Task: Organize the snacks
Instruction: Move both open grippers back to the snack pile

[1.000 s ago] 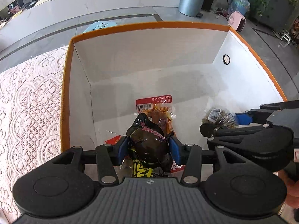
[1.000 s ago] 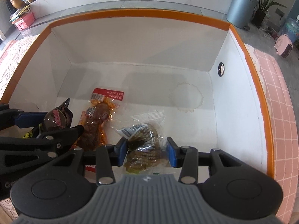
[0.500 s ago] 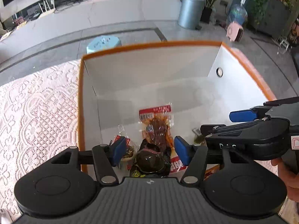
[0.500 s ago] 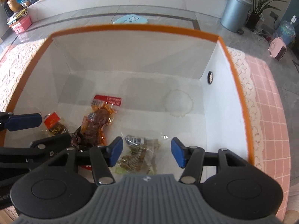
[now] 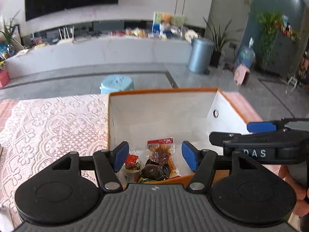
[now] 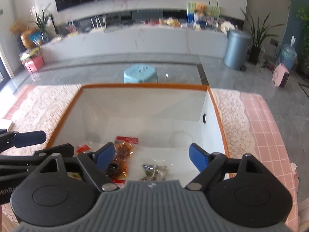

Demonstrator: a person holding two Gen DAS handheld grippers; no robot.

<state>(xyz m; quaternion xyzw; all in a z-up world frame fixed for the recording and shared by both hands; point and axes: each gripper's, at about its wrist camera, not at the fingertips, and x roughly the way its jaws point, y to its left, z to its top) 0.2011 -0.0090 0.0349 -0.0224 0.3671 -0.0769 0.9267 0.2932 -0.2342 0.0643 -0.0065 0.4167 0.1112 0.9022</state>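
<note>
Your left gripper spread and empty above the orange-rimmed box, your right gripper likewise spread, snack packets lying on the box floor, clear-wrapped snack beside them

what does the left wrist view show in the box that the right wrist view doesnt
Only the left wrist view shows the dark egg-shaped snack pack clearly, with the small red-topped pack beside it. Only the right wrist view shows the clear packet of greenish-brown snacks and the faint round mark on the box floor. Both show the orange-rimmed white box, the red-labelled meat snack, and the left gripper and right gripper open and empty.
</note>
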